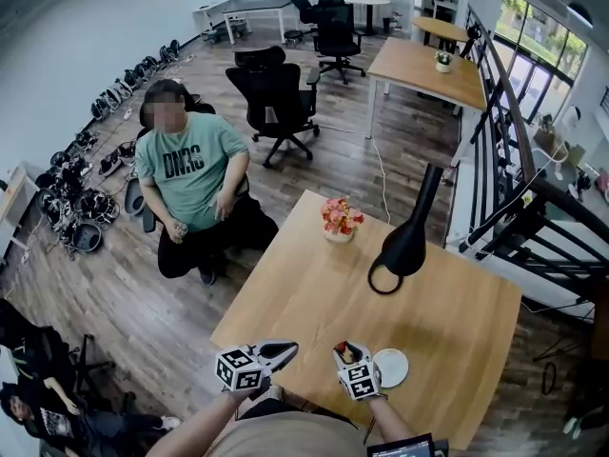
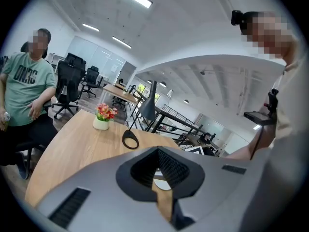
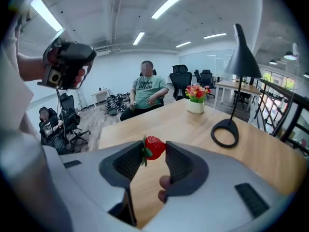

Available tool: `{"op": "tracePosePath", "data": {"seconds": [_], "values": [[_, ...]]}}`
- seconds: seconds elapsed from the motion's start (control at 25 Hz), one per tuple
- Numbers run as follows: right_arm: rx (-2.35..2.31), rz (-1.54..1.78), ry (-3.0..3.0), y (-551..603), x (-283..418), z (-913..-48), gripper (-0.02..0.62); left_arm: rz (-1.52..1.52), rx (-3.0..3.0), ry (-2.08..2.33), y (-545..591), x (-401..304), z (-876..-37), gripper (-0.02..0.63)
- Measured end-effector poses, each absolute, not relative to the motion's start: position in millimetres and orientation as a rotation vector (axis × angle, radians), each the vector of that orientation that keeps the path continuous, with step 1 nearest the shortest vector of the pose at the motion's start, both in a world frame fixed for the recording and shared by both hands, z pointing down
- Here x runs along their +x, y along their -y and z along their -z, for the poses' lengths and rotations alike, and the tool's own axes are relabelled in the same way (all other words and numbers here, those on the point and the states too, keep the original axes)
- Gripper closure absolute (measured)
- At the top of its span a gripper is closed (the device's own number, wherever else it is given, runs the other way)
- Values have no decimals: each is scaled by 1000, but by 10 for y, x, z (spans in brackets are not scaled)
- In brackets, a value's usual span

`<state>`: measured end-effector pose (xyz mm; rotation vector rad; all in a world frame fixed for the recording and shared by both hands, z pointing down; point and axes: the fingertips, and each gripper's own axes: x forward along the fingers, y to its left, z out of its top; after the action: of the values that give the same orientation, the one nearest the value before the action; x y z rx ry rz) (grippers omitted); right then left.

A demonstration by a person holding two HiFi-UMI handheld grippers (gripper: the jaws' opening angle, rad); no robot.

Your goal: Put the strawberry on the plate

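My right gripper [image 1: 348,352] is shut on a red strawberry [image 1: 351,351] near the table's front edge. In the right gripper view the strawberry [image 3: 155,147] sits pinched between the two dark pads of the right gripper [image 3: 153,152], its green leaves toward the left pad. A small white plate [image 1: 391,367] lies on the table just right of that gripper; the strawberry is held beside it, not over it. My left gripper [image 1: 284,349] hovers to the left with its jaws together and nothing in them. A sliver of the plate [image 2: 162,183] shows below the left gripper [image 2: 157,152].
A black desk lamp [image 1: 407,236] with a ring base [image 1: 384,279] stands mid-table, and a flower pot [image 1: 340,221] sits at the far edge. A person [image 1: 190,174] sits past the wooden table's [image 1: 457,331] far left corner. A dark device [image 1: 400,446] is at the bottom.
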<state>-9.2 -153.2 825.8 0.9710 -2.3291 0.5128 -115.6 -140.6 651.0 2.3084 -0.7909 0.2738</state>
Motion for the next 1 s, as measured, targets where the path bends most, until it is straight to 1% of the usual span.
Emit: {"op": "tracePosePath", "data": {"seconds": [0.28,0.48,0.72,1.0], "values": [[1054,-533,2458,1578,-53,-7394,443,-191,2326,805,1381,-1172,-6315,603],[1071,-458,2547,1597,-74,-6817,443,-117,2321,834,1367,-1212,-6155,603],[1080,-371,2613,1515,31,-6304,443,-43,2317,861,1312,-1171,-6062,603],[1105,-270,2682,1383,326,-5815,443,11,2355,905,1283,-933,-5915,603]]}}
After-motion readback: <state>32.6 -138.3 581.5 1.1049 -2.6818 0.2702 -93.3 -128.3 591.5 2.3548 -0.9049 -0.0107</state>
